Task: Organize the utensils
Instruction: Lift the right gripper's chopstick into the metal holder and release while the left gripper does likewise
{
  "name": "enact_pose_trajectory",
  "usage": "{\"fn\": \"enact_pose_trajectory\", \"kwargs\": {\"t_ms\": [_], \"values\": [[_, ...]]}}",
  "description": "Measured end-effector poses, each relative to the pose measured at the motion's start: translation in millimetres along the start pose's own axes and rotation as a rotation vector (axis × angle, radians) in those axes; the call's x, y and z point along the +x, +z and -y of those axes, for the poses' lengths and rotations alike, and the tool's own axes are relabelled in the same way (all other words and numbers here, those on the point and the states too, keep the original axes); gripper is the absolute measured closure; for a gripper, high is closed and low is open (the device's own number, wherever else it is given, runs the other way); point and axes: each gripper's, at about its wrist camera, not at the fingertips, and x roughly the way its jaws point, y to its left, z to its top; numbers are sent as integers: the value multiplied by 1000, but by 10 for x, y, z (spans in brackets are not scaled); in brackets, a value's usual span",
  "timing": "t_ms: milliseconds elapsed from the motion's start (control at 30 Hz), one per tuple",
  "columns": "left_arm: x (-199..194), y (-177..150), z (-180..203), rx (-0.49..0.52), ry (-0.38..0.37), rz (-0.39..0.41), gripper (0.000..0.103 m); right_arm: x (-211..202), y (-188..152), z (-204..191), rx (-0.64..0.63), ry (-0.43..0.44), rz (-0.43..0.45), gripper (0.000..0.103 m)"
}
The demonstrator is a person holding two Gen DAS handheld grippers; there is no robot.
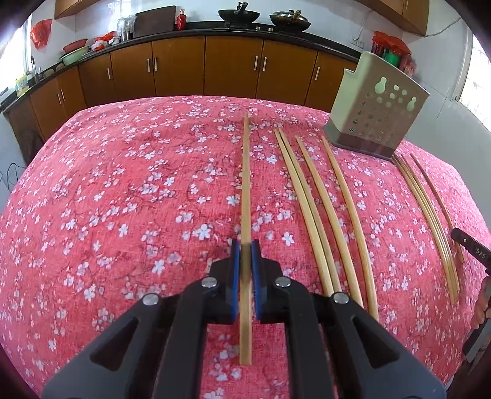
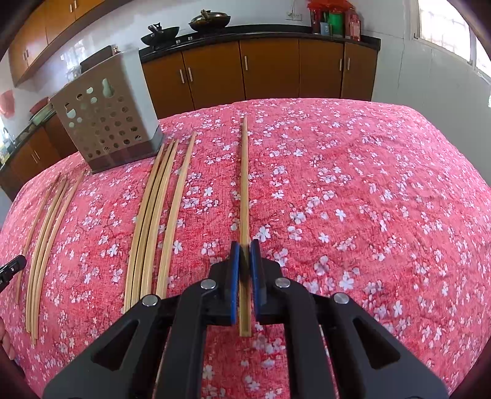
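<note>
In the left wrist view my left gripper [image 1: 245, 245] is shut on a bamboo chopstick [image 1: 245, 184] that points away over the pink floral cloth [image 1: 122, 199]. To its right lie several loose chopsticks [image 1: 322, 208], then a second bunch [image 1: 429, 208] in front of the beige perforated utensil holder [image 1: 377, 110]. The right wrist view shows my right gripper [image 2: 244, 247] shut on another chopstick [image 2: 244, 184]. Left of it lie a bunch of chopsticks [image 2: 156, 214] and a farther bunch [image 2: 46, 245], with the holder [image 2: 107, 116] standing behind them.
The right gripper's black tip [image 1: 469, 245] and a hand [image 1: 481, 307] show at the left view's right edge. The left gripper's tip [image 2: 12, 265] shows at the right view's left edge. Brown cabinets [image 1: 184, 67] and a counter with woks [image 1: 239, 15] stand beyond the table.
</note>
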Motion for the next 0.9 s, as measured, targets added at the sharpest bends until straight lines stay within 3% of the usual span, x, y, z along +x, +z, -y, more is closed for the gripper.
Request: {"fn": "enact_pose_trajectory", "kwargs": {"t_ms": [300,367,667,900], "values": [[-4,3,48,39,25,-3,94,-23,9,24,9,8,3,95],[-49,30,64,48,36,-11,95,-165,24,58,26,22,44,95],[-874,397,28,10,-13,222,95,-1006,335,14,-13,29,330,95],[-1268,715,31,-5,-10,353,95,-1265,533,-62,-19,58,427,95]]}}
